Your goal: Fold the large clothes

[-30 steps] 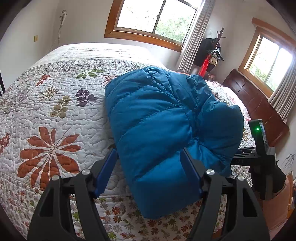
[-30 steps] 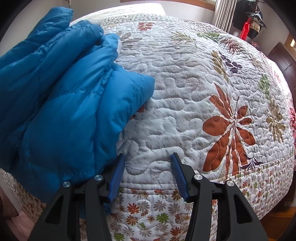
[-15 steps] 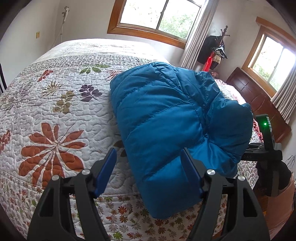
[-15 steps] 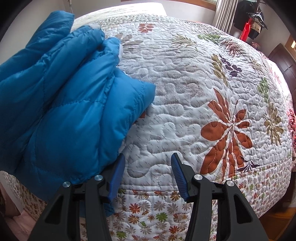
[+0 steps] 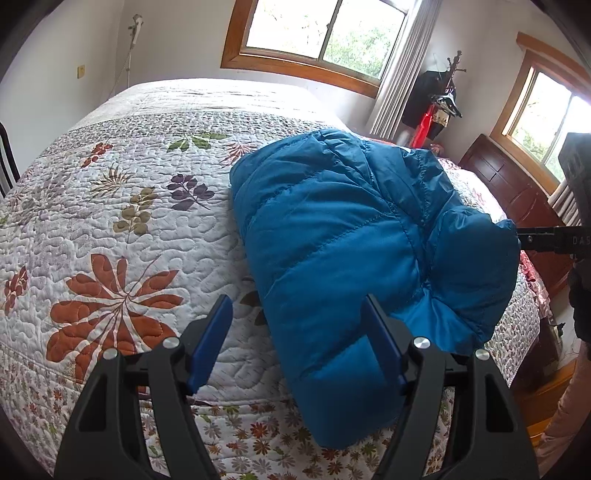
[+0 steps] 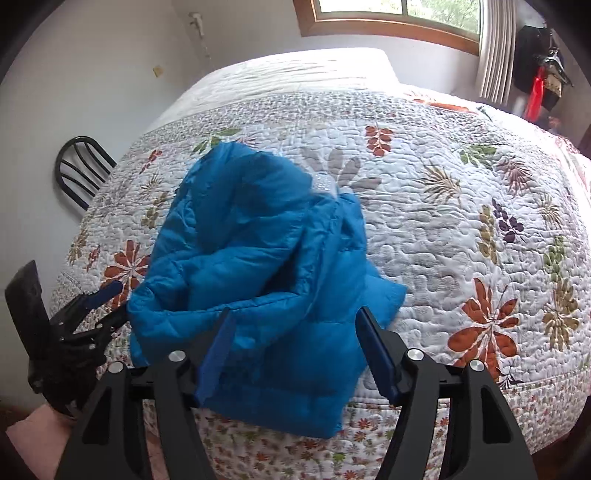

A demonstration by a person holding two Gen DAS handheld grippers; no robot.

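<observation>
A blue puffer jacket [image 5: 332, 236] lies folded in a thick bundle near the front edge of the bed, its lower end hanging over the edge. It also shows in the right wrist view [image 6: 258, 266]. My left gripper [image 5: 299, 336] is open and empty, just in front of the jacket's left edge. My right gripper [image 6: 295, 347] is open and empty, raised in front of the jacket's near end. The left gripper also shows at the left of the right wrist view [image 6: 107, 302], open beside the jacket.
The bed carries a white floral quilt [image 5: 110, 229]. A dark chair [image 6: 81, 170] stands at the bed's far left. A wooden headboard [image 5: 517, 192] and a coat rack [image 5: 443, 103] stand at the right, below windows [image 5: 325, 29].
The right gripper has pulled back and risen, swinging left so the whole jacket is now in its view. The left gripper has drawn back slightly. Both stay open.
</observation>
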